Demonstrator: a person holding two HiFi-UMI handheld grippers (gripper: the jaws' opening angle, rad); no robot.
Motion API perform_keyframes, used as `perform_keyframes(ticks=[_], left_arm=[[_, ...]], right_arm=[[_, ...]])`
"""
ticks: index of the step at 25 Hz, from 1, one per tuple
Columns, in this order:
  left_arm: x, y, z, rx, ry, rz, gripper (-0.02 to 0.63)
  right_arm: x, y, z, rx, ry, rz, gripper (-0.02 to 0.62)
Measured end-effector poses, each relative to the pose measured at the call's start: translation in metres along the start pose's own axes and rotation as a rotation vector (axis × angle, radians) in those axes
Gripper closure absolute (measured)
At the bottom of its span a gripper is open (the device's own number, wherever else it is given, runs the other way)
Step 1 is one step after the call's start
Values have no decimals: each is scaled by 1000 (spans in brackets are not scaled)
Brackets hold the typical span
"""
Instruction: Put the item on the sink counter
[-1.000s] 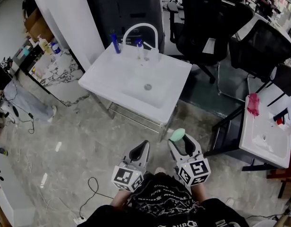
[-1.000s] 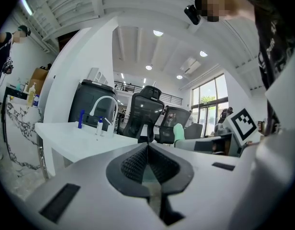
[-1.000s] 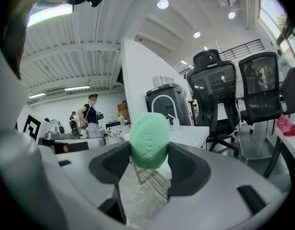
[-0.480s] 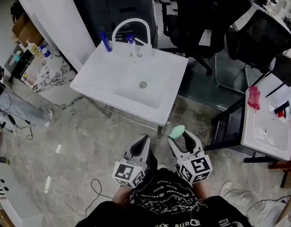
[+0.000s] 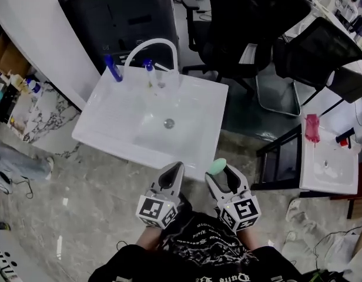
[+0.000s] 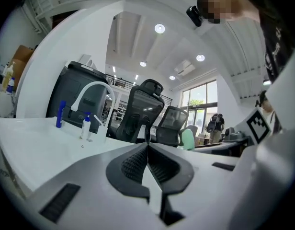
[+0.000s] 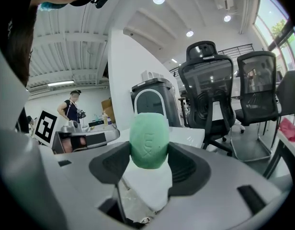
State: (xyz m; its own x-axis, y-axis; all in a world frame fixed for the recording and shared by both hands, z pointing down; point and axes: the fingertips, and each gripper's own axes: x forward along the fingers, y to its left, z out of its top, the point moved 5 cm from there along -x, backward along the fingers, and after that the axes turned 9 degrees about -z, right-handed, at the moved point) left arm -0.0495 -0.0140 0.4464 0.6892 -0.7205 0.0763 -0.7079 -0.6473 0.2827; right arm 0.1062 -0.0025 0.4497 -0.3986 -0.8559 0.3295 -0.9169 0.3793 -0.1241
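A green oval bar of soap (image 7: 148, 140) sits clamped between the pads of my right gripper (image 5: 219, 170), which is shut on it; in the head view the soap (image 5: 217, 167) shows at the jaw tips, just short of the near edge of the white sink counter (image 5: 122, 138). My left gripper (image 5: 171, 172) is beside it, jaws pressed together with nothing in them (image 6: 147, 150). The sink has a white arched faucet (image 5: 150, 49), a blue bottle (image 5: 111, 67) and a small pump bottle (image 5: 150, 72) along its back edge, and a drain (image 5: 168, 123) in the basin.
Black office chairs (image 5: 245, 28) stand behind and to the right of the sink. A second white sink (image 5: 328, 166) with a pink cloth (image 5: 312, 127) is at the far right. A dark cabinet (image 5: 119, 16) stands behind the faucet. Cables lie on the marble floor (image 5: 87, 204).
The sink has drawn closer to both grippers and shifted left in the head view. The right gripper still holds the soap; the left stays shut.
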Motion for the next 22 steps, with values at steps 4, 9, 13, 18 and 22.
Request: perform_keyframes(ticks=[4,9,13,18,22], left_arm=[[25,44,18,18,11,-67,598],[44,84,34,31,16,-137,598],[50,109,38,30,32,-160,598],[52,127,40,16,33,-152,598],[53,137,48,8,20,-136,598]], right_arm=[[37,8,16,-4,-5,-62,350],[77,18,30,11,-27,-123,350],[100,20,38,16,-35,-160,350],[121,11,44,10,-24,-182,350],[139,5,54,-8,-10,-173,350]])
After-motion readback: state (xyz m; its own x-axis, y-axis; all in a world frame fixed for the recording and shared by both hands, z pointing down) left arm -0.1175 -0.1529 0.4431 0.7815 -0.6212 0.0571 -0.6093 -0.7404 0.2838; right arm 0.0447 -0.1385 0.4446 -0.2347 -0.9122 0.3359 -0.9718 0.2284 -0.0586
